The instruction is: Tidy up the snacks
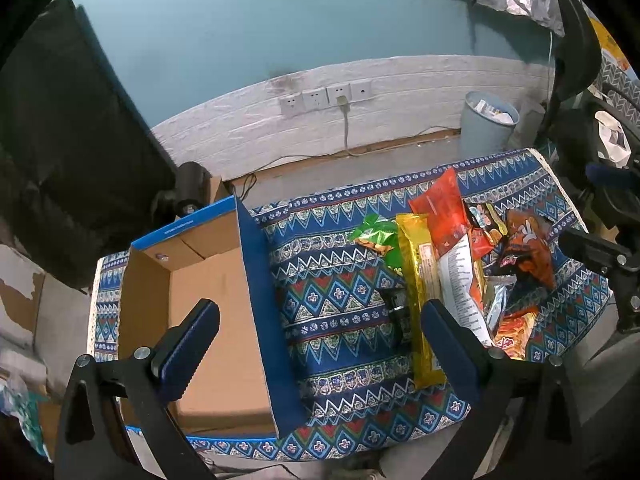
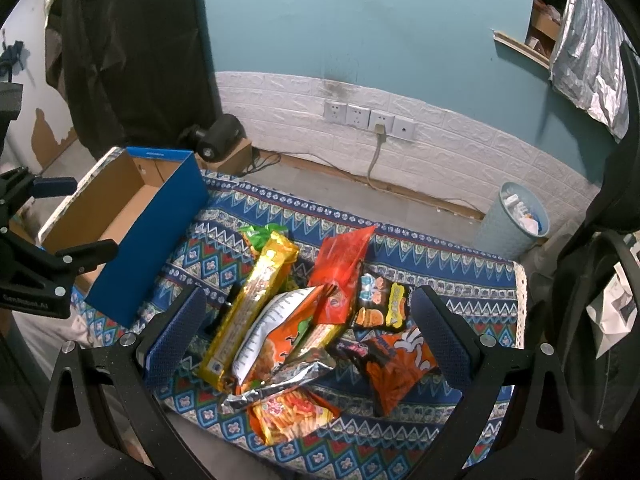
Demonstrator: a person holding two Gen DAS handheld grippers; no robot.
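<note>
A pile of snack packets lies on a patterned blue cloth [image 1: 340, 300]: a long gold packet [image 1: 420, 300] [image 2: 248, 312], a red bag [image 1: 444, 208] [image 2: 340, 268], a green bag [image 1: 376, 236] [image 2: 260, 234], an orange-white bag [image 2: 280, 332] and dark orange bags [image 2: 400, 372]. An open, empty blue cardboard box [image 1: 208, 312] [image 2: 120, 216] stands to the left of the pile. My left gripper [image 1: 320, 344] is open and empty, over the box's right wall. My right gripper [image 2: 308, 344] is open and empty above the pile.
A pale blue waste bin [image 1: 486, 124] [image 2: 516, 220] stands on the floor behind the table. Wall sockets with a plugged cable [image 1: 344, 120] lie behind. A black camera [image 2: 220, 138] sits on a carton by the box. A dark chair [image 2: 592, 280] is at the right.
</note>
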